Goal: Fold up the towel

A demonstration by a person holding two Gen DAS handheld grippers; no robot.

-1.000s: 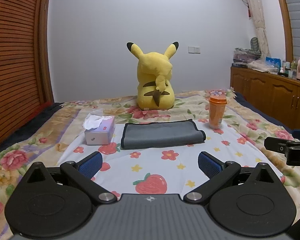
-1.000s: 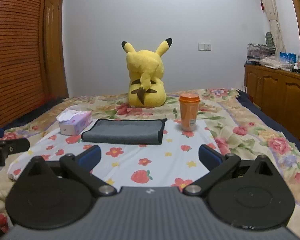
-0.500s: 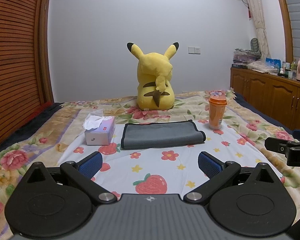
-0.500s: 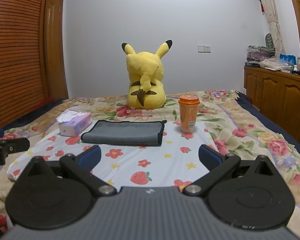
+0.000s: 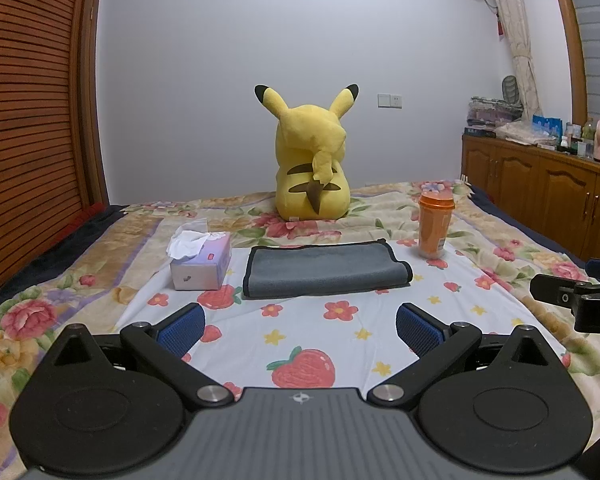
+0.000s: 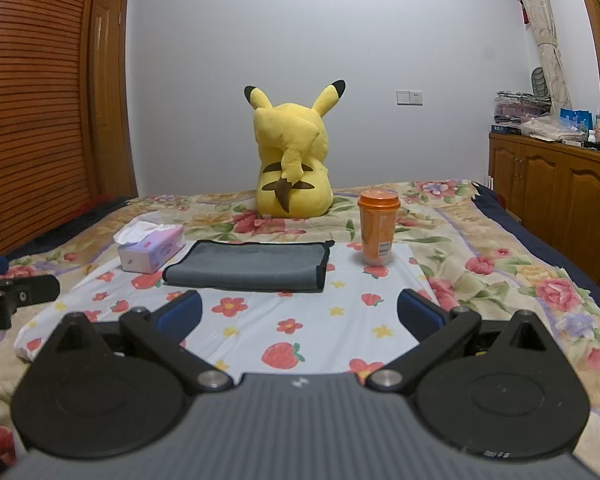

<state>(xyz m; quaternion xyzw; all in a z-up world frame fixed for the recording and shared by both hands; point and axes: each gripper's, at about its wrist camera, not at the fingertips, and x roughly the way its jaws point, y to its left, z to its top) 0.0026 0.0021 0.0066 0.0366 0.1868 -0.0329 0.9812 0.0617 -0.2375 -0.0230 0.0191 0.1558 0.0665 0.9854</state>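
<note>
Towel (image 5: 325, 269) lies mid-frame, already doubled. We hold left gripper (image 5: 298, 326) and right gripper (image 6: 298, 314) spread, empty — risk: snagging bedsheet (image 5: 319, 332), or bumping orange cup (image 5: 435, 225).

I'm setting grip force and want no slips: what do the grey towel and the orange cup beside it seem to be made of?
The towel looks like soft microfibre or fleece: matte grey, no shine, rounded fold, dark stitched edging. The orange cup seems to be smooth plastic: slightly translucent wall, ridged lid, faint sheen. Neither is certain from looks alone.
</note>
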